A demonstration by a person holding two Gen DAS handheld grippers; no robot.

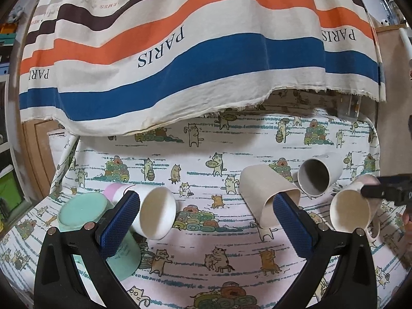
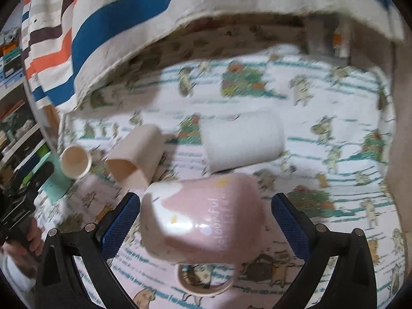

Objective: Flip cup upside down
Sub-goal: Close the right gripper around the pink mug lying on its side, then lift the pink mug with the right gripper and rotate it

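Observation:
A pink mug with white patches and a handle lies on its side between the open jaws of my right gripper; the blue pads stand apart from it. It also shows in the left wrist view, mouth towards me. My left gripper is open and empty over the cloth. A white-and-pink cup lies on its side by its left finger. A beige cup lies by its right finger. A white cup lies behind.
A mint green cup stands upside down at the left. The table has a cat-print cloth. A striped PARIS cloth hangs over the back. Shelves stand at the left.

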